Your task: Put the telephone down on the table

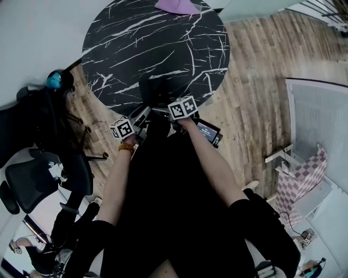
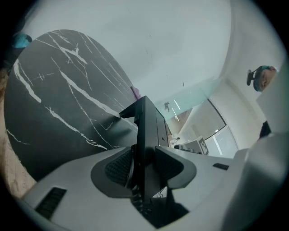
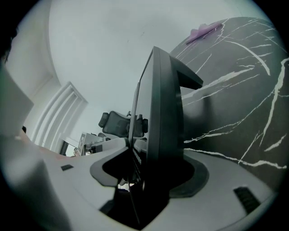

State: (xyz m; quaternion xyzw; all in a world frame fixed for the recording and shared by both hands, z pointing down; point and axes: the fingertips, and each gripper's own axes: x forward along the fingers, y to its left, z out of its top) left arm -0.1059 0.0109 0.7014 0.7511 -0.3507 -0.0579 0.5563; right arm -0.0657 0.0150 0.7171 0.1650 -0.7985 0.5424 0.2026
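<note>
The black telephone hangs just above the near edge of the round black marble table, held between both grippers. My left gripper is shut on one side of it; in the left gripper view the telephone stands edge-on between the ribbed pads. My right gripper is shut on the other side, and in the right gripper view the telephone fills the gap between the jaws. Much of the telephone's body is lost against the person's black clothes in the head view.
A purple cloth lies at the table's far edge. Black office chairs stand on the wood floor at left. A small lit screen shows beside the right forearm. A pink checkered box stands at right.
</note>
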